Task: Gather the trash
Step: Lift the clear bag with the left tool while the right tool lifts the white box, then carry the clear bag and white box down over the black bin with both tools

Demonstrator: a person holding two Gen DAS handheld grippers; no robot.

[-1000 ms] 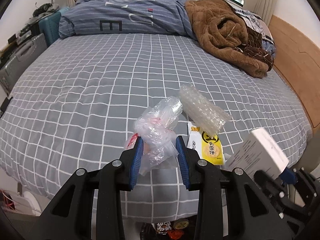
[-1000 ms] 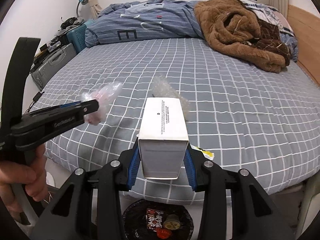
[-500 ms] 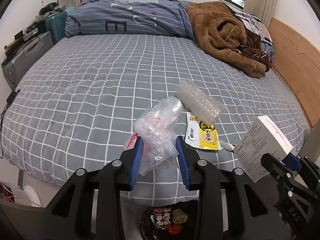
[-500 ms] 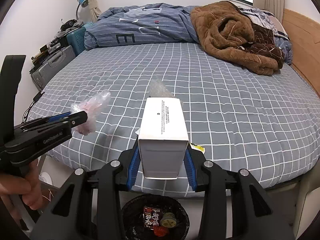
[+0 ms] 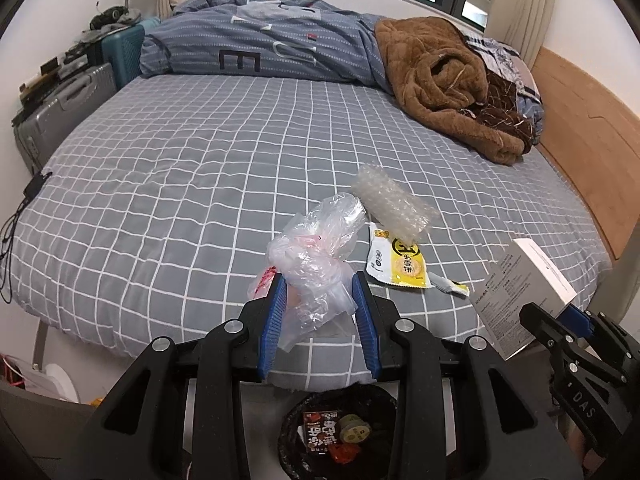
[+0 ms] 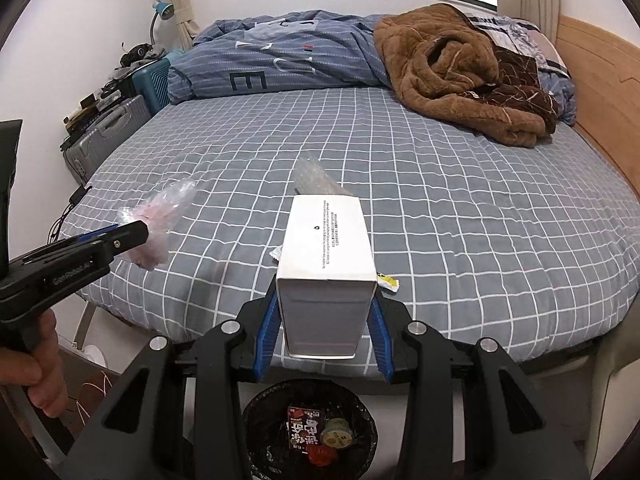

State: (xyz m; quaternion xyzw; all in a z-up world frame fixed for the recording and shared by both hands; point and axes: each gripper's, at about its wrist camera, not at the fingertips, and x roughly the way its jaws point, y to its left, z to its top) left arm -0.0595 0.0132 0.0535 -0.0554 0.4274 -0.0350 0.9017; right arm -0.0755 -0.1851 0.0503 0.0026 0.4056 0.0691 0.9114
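Note:
My left gripper (image 5: 318,284) is shut on a crumpled clear plastic bag (image 5: 316,256), held above the bed's front edge. My right gripper (image 6: 325,308) is shut on a white cardboard box (image 6: 326,248), also held above the bed's front edge. The box also shows in the left wrist view (image 5: 520,284), and the bag in the right wrist view (image 6: 156,220). A black-lined trash bin (image 6: 310,432) with some trash in it stands on the floor below both grippers. A roll of bubble wrap (image 5: 394,204) and a yellow snack wrapper (image 5: 400,262) lie on the grey checked bed (image 5: 200,168).
A brown blanket (image 5: 448,84) and a blue duvet (image 5: 272,48) are piled at the far end of the bed. Suitcases (image 5: 72,100) stand along the left wall. A wooden headboard (image 5: 584,128) runs along the right.
Both grippers have pulled back from the bed with their loads, and the trash bin has come into fuller view below them.

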